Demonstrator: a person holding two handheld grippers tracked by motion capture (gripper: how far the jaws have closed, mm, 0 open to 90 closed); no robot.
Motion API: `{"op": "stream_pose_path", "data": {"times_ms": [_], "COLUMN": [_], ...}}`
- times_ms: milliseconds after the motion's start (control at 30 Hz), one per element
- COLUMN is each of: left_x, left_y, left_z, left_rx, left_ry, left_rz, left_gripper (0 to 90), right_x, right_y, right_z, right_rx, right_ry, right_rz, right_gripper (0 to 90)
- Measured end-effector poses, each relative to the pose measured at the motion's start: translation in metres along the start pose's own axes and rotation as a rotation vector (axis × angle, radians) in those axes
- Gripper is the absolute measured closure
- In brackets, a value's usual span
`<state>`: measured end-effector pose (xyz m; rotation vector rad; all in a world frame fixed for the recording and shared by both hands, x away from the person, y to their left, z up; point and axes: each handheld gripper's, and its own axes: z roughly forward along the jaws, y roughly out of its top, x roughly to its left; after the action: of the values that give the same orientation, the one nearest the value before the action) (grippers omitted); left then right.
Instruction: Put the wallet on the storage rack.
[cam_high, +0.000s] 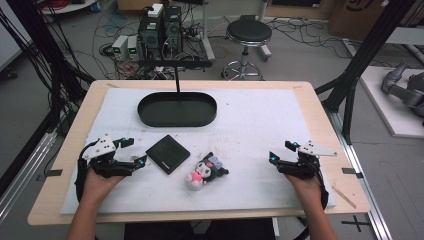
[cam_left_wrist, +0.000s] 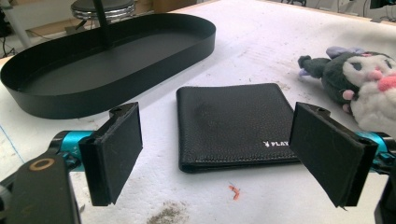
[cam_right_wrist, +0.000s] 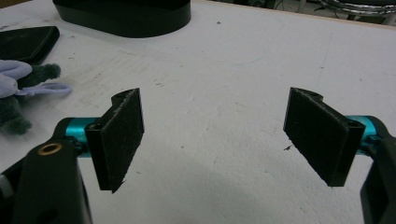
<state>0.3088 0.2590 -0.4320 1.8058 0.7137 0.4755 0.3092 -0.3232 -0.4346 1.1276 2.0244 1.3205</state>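
Wallet lay just before the black tray, plush toy beside it | left gripper view: left gripper gaped, released, wallet beyond its jaws | right gripper view: right gripper spread wide, released, over bare mat.

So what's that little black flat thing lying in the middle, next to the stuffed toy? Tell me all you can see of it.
It is a black wallet, closed and lying flat on the white foam mat. It looks like grained leather, with a stitched edge and small white lettering plus a tiny logo near one corner. In the high view it sits turned at an angle, between the black oval tray and the plush toy, touching neither. The left gripper is open just short of it, and nothing grips it.
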Motion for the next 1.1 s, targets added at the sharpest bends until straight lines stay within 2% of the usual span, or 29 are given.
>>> {"op": "stream_pose_path", "data": {"times_ms": [433, 533, 700, 767, 900, 933, 967, 1000, 1033, 1100], "left_x": [0.003, 0.005, 0.006, 0.007, 0.016, 0.019, 0.019, 0.022, 0.022, 0.024], "left_y": [0.001, 0.006, 0.012, 0.014, 0.014, 0.014, 0.014, 0.013, 0.013, 0.013], "left_z": [0.007, 0.017, 0.030, 0.039, 0.051, 0.058, 0.058, 0.065, 0.065, 0.070], "left_rx": [0.016, 0.023, 0.023, 0.054, 0.125, 0.182, 0.182, 0.229, 0.229, 0.265], "left_ry": [-0.022, -0.045, -0.058, -0.061, -0.069, -0.064, -0.064, -0.056, -0.056, -0.057], "left_rz": [-0.024, -0.037, -0.042, -0.041, -0.076, -0.079, -0.079, -0.086, -0.086, -0.090], "left_gripper": [17.2, 17.2, 17.4, 17.4, 17.4, 17.4, 17.4, 17.4, 17.4, 18.1], "right_x": [0.000, 0.002, 0.001, 0.000, -0.001, -0.001, -0.001, -0.001, 0.000, 0.000], "right_y": [-0.002, -0.002, -0.002, -0.003, -0.003, -0.003, -0.003, -0.003, -0.003, -0.003], "right_z": [-0.003, -0.005, -0.008, -0.008, -0.008, -0.007, -0.008, -0.008, -0.008, -0.008], "right_rx": [-0.002, 0.005, 0.001, 0.004, 0.004, 0.002, 0.004, 0.004, 0.005, 0.009], "right_ry": [0.007, 0.007, 0.000, 0.001, 0.002, 0.000, 0.002, 0.002, 0.003, 0.004], "right_rz": [-0.007, -0.009, -0.009, -0.002, 0.003, -0.002, 0.000, 0.003, 0.000, 0.001], "right_gripper": [19.7, 19.7, 19.7, 19.7, 19.7, 19.7, 19.7, 19.7, 19.7, 19.7]}}
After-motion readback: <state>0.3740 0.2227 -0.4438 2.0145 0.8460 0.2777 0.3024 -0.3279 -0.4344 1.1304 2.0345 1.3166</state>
